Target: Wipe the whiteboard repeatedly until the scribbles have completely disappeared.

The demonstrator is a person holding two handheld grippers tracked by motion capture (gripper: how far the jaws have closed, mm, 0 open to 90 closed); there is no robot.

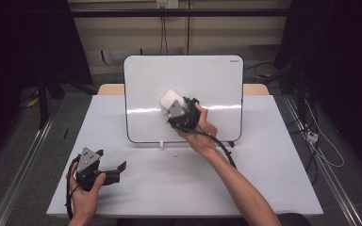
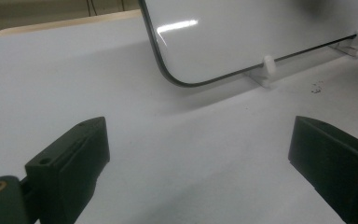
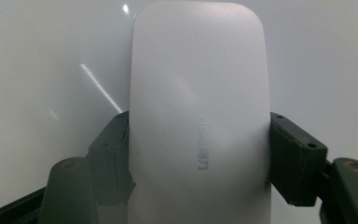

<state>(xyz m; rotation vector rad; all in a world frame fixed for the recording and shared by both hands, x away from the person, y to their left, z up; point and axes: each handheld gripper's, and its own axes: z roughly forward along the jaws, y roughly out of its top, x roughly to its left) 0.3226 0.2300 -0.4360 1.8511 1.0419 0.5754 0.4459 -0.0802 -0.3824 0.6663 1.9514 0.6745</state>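
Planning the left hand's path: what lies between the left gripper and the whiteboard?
In the left gripper view, bare white table separates the open left gripper from the whiteboard.

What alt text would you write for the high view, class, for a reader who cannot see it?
A person's right gripper presses a white eraser against a whiteboard propped upright on a white table. The left gripper, jaws open, rests on the table near its front left corner.
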